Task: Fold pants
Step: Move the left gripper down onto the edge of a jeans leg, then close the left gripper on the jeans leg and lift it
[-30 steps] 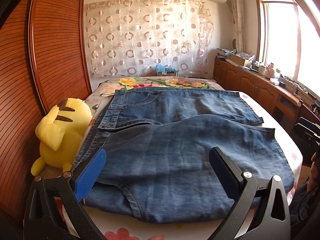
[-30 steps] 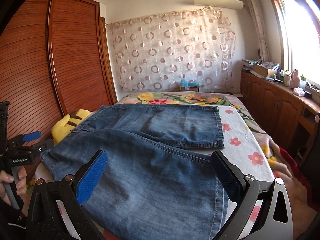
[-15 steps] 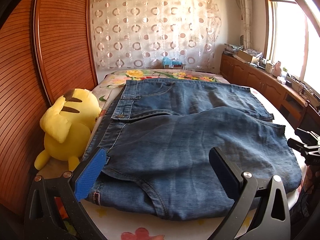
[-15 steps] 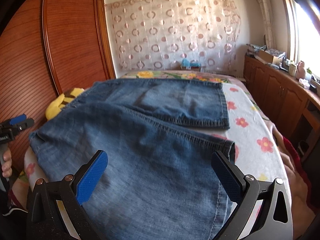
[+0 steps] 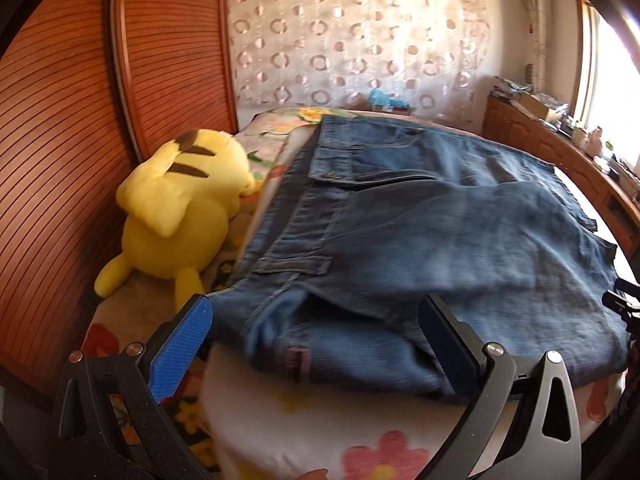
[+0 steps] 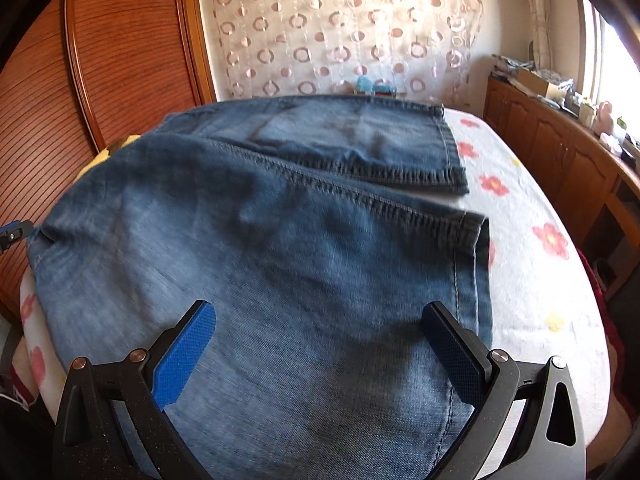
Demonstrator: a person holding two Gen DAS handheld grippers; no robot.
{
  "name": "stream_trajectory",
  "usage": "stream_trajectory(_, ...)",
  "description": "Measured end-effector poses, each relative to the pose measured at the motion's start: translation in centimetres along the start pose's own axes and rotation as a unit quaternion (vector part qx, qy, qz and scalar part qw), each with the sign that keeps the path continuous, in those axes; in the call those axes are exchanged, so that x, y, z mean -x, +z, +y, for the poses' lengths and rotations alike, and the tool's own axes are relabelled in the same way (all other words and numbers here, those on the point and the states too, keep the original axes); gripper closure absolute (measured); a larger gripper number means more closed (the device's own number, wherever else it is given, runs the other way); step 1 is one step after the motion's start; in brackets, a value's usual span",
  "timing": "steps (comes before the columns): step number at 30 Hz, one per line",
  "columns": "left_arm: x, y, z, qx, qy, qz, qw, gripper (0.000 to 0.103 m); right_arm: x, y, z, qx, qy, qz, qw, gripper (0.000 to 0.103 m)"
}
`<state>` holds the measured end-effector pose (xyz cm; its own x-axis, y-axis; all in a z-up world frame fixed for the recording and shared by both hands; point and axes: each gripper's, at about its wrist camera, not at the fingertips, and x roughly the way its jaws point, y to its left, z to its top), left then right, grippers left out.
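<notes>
Blue denim pants (image 5: 420, 224) lie spread flat across the bed, waistband to the left, both legs running right. My left gripper (image 5: 316, 320) is open and empty, hovering over the near waistband corner with its pink label. In the right wrist view the pants (image 6: 280, 248) show their two leg hems, the near leg hanging over the bed's front edge. My right gripper (image 6: 320, 328) is open and empty just above the near leg, close to its hem.
A yellow plush toy (image 5: 180, 208) sits at the bed's left side against the wooden wardrobe (image 5: 80, 120). The floral bedsheet (image 6: 532, 264) shows right of the hems. A wooden cabinet (image 6: 568, 160) runs along the right wall under the window.
Both grippers have moved forward and lower toward the pants. The left one has shifted left to the waistband corner, the right one closer over the near leg. Both stayed open.
</notes>
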<state>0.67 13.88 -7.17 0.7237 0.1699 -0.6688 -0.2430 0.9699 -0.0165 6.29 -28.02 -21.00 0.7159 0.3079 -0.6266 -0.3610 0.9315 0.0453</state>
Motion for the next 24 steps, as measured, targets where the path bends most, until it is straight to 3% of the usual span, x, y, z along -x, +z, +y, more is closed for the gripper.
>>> stream_trajectory(6, 0.0, -0.7, 2.6, 0.021, -0.013, 0.0, 0.9997, 0.0, 2.5, -1.6, 1.6, 0.039, -0.027, -0.002, 0.999, 0.0)
stream_trajectory(17, -0.4, -1.9, 4.9, 0.046, -0.036, 0.007, 0.9982, 0.008, 8.5, -4.1, 2.3, 0.043, -0.021, -0.008, 0.999, 0.0)
stream_trajectory(19, -0.3, -2.1, 5.1, 0.053, -0.04, 0.007, 0.9977, 0.016, 8.8, -4.7, 2.5, 0.044, -0.02, -0.009, 0.999, 0.0)
stream_trajectory(20, -0.5, -2.2, 5.2, 0.057, -0.044, 0.011, 0.9973, 0.03, 9.1, -5.0, 2.7, 0.044, -0.02, -0.01, 0.999, 0.0)
stream_trajectory(24, -0.9, -2.3, 5.3, 0.072, -0.057, 0.015, 0.9957, 0.041, 9.5, -5.6, 2.5, 0.044, -0.02, -0.014, 0.999, 0.0)
